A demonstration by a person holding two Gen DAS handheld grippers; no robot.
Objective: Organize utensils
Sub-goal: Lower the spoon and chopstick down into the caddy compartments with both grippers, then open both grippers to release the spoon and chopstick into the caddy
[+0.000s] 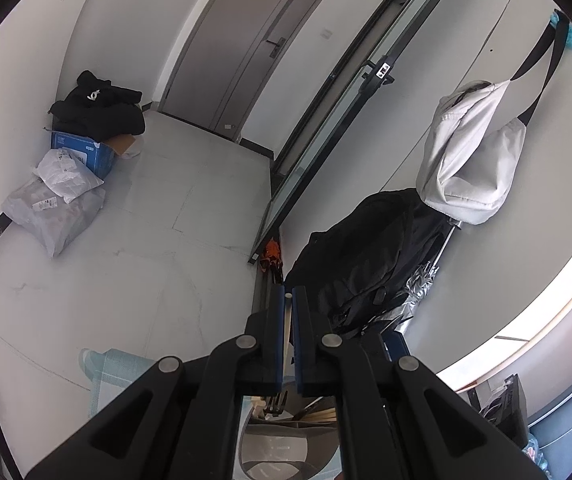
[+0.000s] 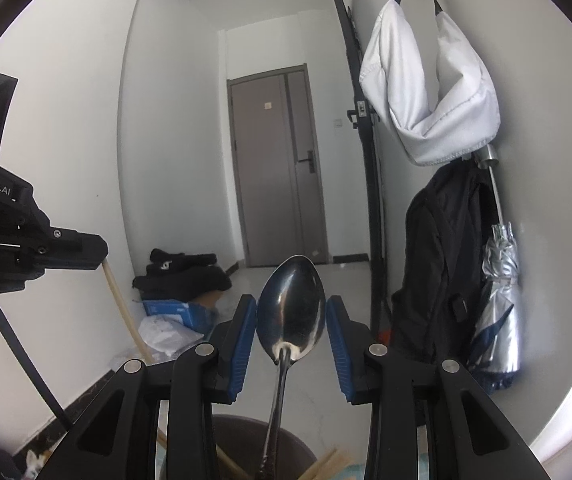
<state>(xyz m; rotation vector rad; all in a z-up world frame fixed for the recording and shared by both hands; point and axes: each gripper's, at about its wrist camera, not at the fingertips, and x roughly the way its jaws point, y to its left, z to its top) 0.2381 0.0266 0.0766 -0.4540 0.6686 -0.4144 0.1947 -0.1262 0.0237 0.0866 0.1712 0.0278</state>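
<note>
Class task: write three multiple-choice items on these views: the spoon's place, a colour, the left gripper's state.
1. The spoon has its bowl: A held by nothing; B between the right gripper pads; C between the left gripper pads.
2. The pads are: A red; B blue; C green.
3. The left gripper is: A open, empty; B shut on a spoon; C shut on a pale stick.
Key: B, pads flank the bowl; B, blue ribbed faces; C, stick pinched between closed fingers.

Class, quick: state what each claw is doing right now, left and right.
Left claw: closed on a thin pale stick, probably a chopstick.
Right claw: closed on a metal spoon, gripped at its bowl.
</note>
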